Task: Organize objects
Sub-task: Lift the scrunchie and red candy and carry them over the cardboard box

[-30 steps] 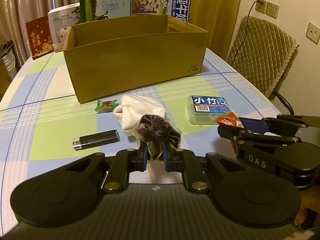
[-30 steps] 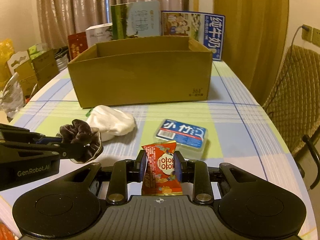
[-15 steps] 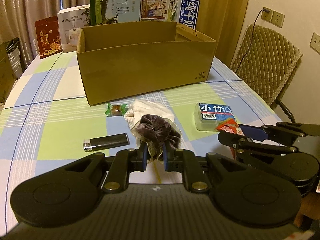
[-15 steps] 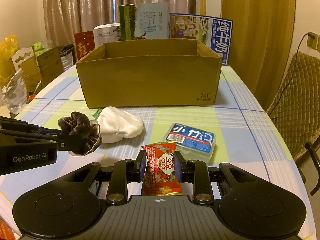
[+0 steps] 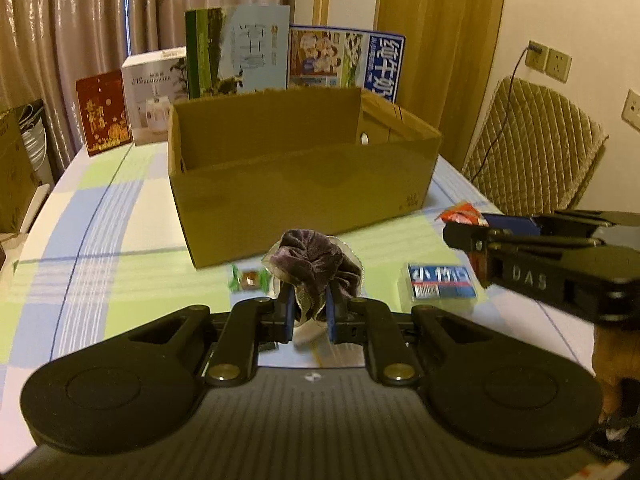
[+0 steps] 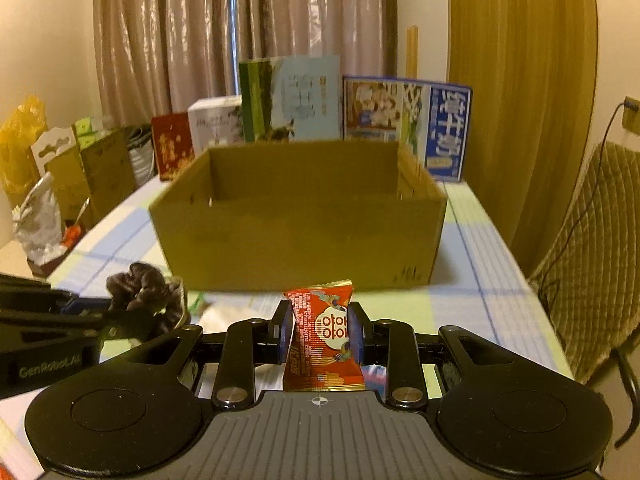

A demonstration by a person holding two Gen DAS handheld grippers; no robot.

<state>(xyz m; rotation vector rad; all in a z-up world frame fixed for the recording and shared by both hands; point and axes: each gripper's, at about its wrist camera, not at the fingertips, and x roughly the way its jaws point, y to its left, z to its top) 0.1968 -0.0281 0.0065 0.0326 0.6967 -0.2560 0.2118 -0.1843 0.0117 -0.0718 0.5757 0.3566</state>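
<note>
My left gripper (image 5: 308, 304) is shut on a dark purple velvet scrunchie (image 5: 316, 264), held above the table in front of the open cardboard box (image 5: 304, 196). The right gripper (image 6: 320, 320) is shut on a red snack packet (image 6: 322, 332), also raised and facing the box (image 6: 300, 240). Each gripper shows in the other's view: the right one (image 5: 468, 226) with the red packet (image 5: 460, 213) at the right, the left one (image 6: 116, 310) with the scrunchie (image 6: 144, 286) at the left. On the checked tablecloth lie a green-wrapped candy (image 5: 248, 279) and a blue-labelled clear box (image 5: 442, 282).
Milk cartons (image 5: 240, 60) and gift boxes (image 5: 104, 112) stand behind the cardboard box. A quilted chair (image 5: 536, 148) sits at the table's right side. Bags and cartons (image 6: 60, 168) crowd the left edge. A white cloth (image 6: 236, 312) lies partly hidden below the grippers.
Both grippers have risen and moved forward toward the box, each still holding its item. The lighter and most of the white cloth have dropped out of sight below the left gripper.
</note>
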